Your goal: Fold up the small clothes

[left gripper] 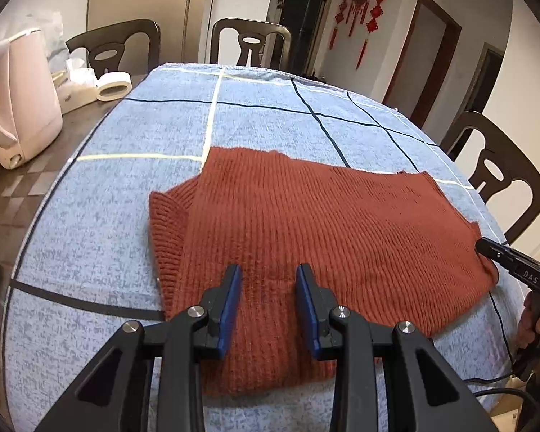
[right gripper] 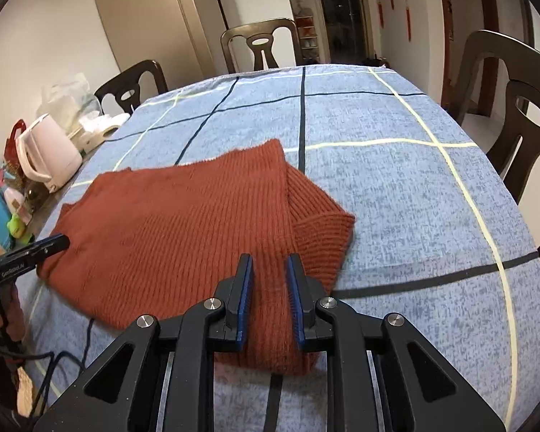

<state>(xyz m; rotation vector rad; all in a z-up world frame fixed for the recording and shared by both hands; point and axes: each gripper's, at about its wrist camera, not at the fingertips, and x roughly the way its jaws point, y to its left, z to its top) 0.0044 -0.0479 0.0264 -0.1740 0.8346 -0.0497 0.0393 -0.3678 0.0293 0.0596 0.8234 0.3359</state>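
Tongs come first: the left gripper (left gripper: 268, 280) stands with its jaws apart over the near edge of the sweater (left gripper: 306, 237) and holds nothing. The right gripper (right gripper: 269, 277) is also parted and grips nothing, above the same sweater. It lies folded on the blue cloth (left gripper: 108, 216). A kettle (left gripper: 18, 100) stands beside.

- White walls (left gripper: 406, 7), red knot ornaments (left gripper: 360, 3) hanging beside a dark doorway (left gripper: 306, 18).
- Dark chairs (left gripper: 250, 41) stand around the table with a blue checked cloth (right gripper: 396, 187).
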